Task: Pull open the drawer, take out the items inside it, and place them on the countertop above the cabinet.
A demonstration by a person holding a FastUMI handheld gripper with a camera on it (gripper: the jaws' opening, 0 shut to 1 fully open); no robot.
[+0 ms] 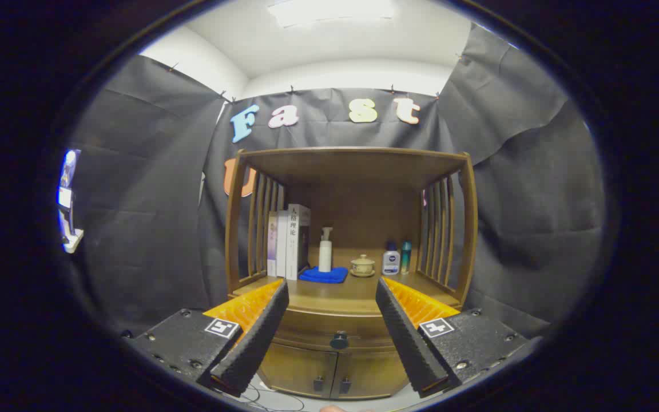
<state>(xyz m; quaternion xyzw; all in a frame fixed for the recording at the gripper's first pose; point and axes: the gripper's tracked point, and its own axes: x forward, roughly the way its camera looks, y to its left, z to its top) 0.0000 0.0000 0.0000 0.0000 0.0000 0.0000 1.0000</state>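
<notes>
While wide open, hand-held gripper (332, 286) holds nothing, facing shut drawer (338, 329).

Cabinet (306, 366) warm brown wood, drawer (329, 326) same brown with dark round knob (339, 340); tool (332, 297) fingers wide apart, black pebbled pads, orange ribbed backs, black-and-white square markers; blue cloth (324, 275) on the surface under white pump bottle (325, 249); cream lidded cup (362, 265); white-spined books (288, 240).

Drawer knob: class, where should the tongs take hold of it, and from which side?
Grip the small dark round knob at the middle of the closed drawer front, coming straight from the front. It juts out toward the open tongs, so a finger can likely close on each side of it.
</notes>
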